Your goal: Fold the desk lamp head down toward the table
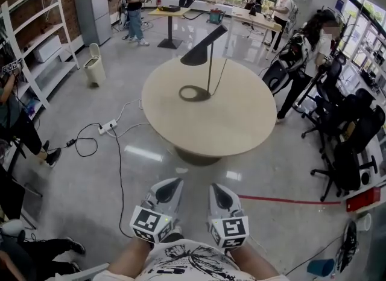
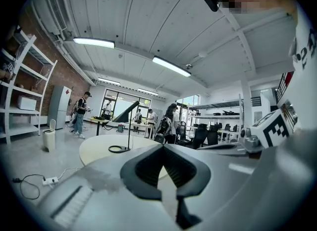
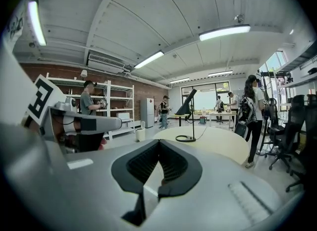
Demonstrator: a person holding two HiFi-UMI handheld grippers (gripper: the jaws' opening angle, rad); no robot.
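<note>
- Left gripper (image 1: pixel 178 181) held low in front of the person's waist, jaws closed tip to tip, nothing between them; same in the left gripper view (image 2: pixel 162 146).
- Right gripper (image 1: pixel 215 187) just beside it, also pinched closed and empty, as the right gripper view (image 3: pixel 158 141) confirms.
- Both pointed forward at the round table (image 1: pixel 181 130), well apart from it, with bare floor between.
- On the table's far half, the lamp (image 1: pixel 209 63): upright, with a ring base (image 1: pixel 194 93) flat on the top and a thin pole.
- At the top of the pole, a dark cone head (image 1: pixel 203 47), raised and slanting up to the right, well clear of the tabletop.
- Thin cord (image 1: pixel 219 73) hanging beside the pole toward the base.
- Power strip (image 1: pixel 108 126) on the floor left of the table, cables looping from it.
- 1 bystander (image 1: pixel 307 50) close to the table's far right edge, others further back; none touching the lamp.
- Progress judged at 0: head untouched and not folded, neither gripper within reach.
- Everything left to do: close the gap to the table, open 1 gripper, take the head, probably steady the base or pole with the other, then tilt the head down toward the tabletop.
- Light ring base likely to slide or tip if the head is pushed unsupported.
</note>
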